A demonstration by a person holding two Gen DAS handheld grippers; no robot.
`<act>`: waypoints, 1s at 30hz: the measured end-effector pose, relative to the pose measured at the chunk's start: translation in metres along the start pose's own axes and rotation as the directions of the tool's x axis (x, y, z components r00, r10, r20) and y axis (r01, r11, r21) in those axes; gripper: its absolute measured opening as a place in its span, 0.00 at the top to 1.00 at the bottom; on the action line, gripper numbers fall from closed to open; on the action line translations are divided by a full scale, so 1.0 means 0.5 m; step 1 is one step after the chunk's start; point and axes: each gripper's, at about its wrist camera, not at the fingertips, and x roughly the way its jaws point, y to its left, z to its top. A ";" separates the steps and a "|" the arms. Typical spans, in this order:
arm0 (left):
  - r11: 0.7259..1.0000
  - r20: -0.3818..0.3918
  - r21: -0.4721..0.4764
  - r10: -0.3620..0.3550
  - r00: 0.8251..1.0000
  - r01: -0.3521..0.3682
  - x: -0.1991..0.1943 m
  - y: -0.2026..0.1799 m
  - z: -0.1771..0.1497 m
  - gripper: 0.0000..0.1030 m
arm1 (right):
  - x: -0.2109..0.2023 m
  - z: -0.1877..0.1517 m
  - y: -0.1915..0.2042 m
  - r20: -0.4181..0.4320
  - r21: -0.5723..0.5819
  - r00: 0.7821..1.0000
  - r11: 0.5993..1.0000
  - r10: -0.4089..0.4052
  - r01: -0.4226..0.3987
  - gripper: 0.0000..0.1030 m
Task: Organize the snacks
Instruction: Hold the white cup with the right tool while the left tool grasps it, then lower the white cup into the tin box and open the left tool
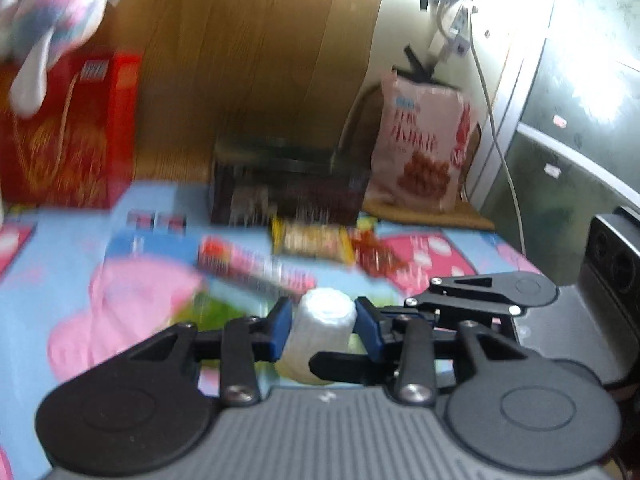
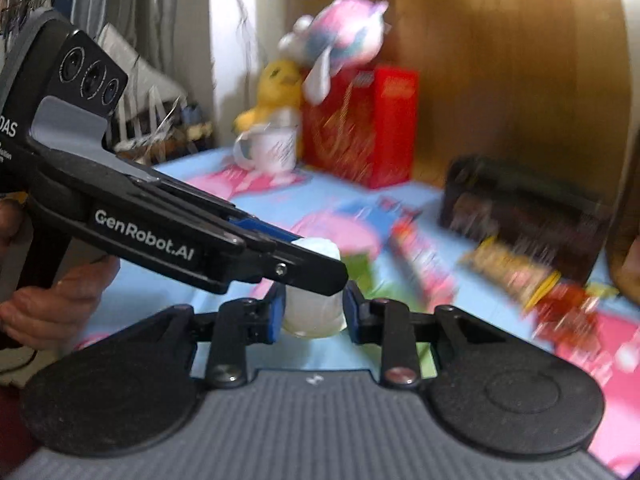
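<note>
Gripping one white wrapped snack (image 1: 324, 320) from both sides, we have the left claw (image 1: 322, 326) and the right claw (image 2: 314, 312) each closed on it, above the cartoon-print cloth (image 1: 60, 272). Beyond it, several packets (image 1: 312, 240) lie loose before a dark basket (image 1: 288, 192), so we judge most of the sorting is not yet done.

Heavy motion blur both views; window glare top-right, fisheye edges.
</note>
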 end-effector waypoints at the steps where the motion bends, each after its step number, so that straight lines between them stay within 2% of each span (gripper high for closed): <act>1: 1.000 0.019 0.015 0.004 1.000 -0.004 0.016 -0.005 0.028 0.66 | 0.003 0.014 -0.012 0.015 -0.015 1.000 1.000 -0.022 0.022 0.67; 6: 0.999 0.087 0.030 0.023 0.996 -0.026 0.118 -0.005 0.167 0.66 | 0.044 0.099 -0.118 0.075 -0.059 0.985 0.985 -0.155 0.159 0.67; 9: 0.998 0.132 0.022 0.056 0.990 -0.060 0.193 -0.006 0.239 0.64 | 0.083 0.145 -0.184 0.096 -0.071 0.966 0.966 -0.242 0.249 0.67; 10: 0.997 0.142 0.011 0.071 0.987 -0.073 0.220 -0.004 0.258 0.55 | 0.100 0.160 -0.206 0.097 -0.069 0.957 0.957 -0.275 0.282 0.67; 11: 0.996 0.140 -0.002 0.091 0.986 -0.092 0.250 -0.002 0.273 0.40 | 0.116 0.171 -0.225 0.091 -0.064 0.948 0.948 -0.306 0.312 0.66; 13: 0.986 0.109 -0.023 0.169 0.980 -0.167 0.303 0.002 0.289 0.35 | 0.159 0.183 -0.268 0.046 -0.047 0.929 0.928 -0.367 0.369 0.63; 15: 0.979 0.075 -0.041 0.204 0.976 -0.201 0.319 0.011 0.286 0.36 | 0.170 0.178 -0.298 0.012 -0.013 0.915 0.915 -0.404 0.404 0.64; 19: 0.986 0.106 -0.124 0.126 0.986 -0.113 0.249 0.060 0.234 0.36 | 0.094 0.123 -0.342 0.020 0.149 0.938 0.928 -0.347 0.340 0.63; 23: 0.984 0.097 -0.162 0.089 0.991 -0.073 0.184 0.101 0.160 0.36 | 0.020 0.037 -0.387 -0.017 0.280 0.931 0.892 -0.364 0.354 0.63; 26: 0.974 0.084 -0.165 0.170 0.982 -0.155 0.162 0.118 0.108 0.35 | 0.000 -0.013 -0.419 -0.081 0.400 0.934 0.847 -0.348 0.350 0.62; 28: 0.961 0.043 -0.181 0.219 0.975 -0.208 0.169 0.135 0.094 0.35 | 0.012 -0.031 -0.435 -0.122 0.455 0.933 0.816 -0.338 0.355 0.62; 30: 0.949 -0.009 -0.203 0.246 0.969 -0.243 0.186 0.149 0.075 0.35 | 0.033 -0.033 -0.440 -0.139 0.503 0.944 0.800 -0.299 0.327 0.62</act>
